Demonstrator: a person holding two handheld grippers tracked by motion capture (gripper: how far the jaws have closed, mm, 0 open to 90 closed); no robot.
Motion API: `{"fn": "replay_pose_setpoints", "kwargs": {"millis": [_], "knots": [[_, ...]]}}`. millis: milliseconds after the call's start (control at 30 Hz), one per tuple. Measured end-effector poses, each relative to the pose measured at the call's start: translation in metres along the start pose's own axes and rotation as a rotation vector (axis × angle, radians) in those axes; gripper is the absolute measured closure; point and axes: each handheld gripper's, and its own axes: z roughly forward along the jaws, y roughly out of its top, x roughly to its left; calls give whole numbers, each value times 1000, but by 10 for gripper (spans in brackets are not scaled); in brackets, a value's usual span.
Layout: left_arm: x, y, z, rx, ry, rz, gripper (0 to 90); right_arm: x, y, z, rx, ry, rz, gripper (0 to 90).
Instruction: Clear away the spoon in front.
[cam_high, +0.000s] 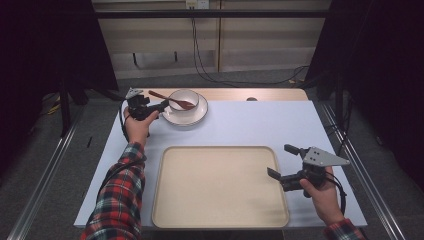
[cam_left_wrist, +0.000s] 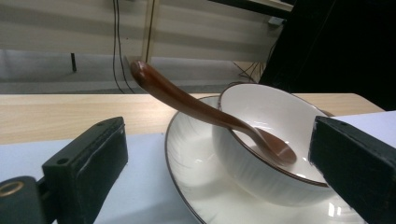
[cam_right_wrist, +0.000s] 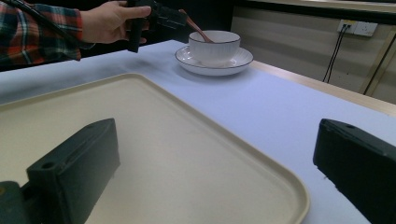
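The left gripper stood at the far left of the table, its black jaws spread wide and clasping nothing; in the left gripper view they framed the dishware, one at 8 o'clock and the other at 4 o'clock. Just past its tips, towards 3 o'clock in the high view, sat the small white ribbed ceramic bowl with a dark rim. The jaws stood close beside the bowl, but whether they touched it could not be told. The long reddish-brown wooden spoon lay in the bowl, its scoop resting inside and its handle leaning over the rim, rising towards 10 o'clock in the left gripper view. The bowl stood on the round white ceramic saucer with a thin dark edge. The person's left hand, in a red plaid sleeve, gripped the tool from 6 o'clock.

The right gripper hovered at the right edge of the large beige rectangular plastic tray, jaws open and empty, pointing towards 9 o'clock across it. The tray lay at the near middle of the pale lilac tabletop, well apart from the saucer, which lay at 11 o'clock from it. Along the far side ran a light wooden edge strip.
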Motion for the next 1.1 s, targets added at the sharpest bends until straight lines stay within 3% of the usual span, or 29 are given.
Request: {"fn": "replay_pose_setpoints", "kwargs": {"millis": [533, 600, 667, 800, 933, 1100], "knots": [[6, 0, 12, -11, 22, -51, 66, 1, -1, 4, 7, 21, -12, 0], [7, -1, 13, -21, 22, -72, 67, 2, -1, 4, 11, 22, -9, 0], [8, 0, 13, -14, 17, -58, 72, 2, -1, 4, 11, 24, -8, 0], [7, 1, 15, -24, 19, -69, 84, 2, -1, 4, 9, 23, -8, 1], [7, 1, 17, -18, 9, -77, 122, 2, -1, 4, 10, 24, -8, 1], [8, -2, 19, -19, 28, -93, 179, 3, -1, 4, 12, 27, -10, 1]]}}
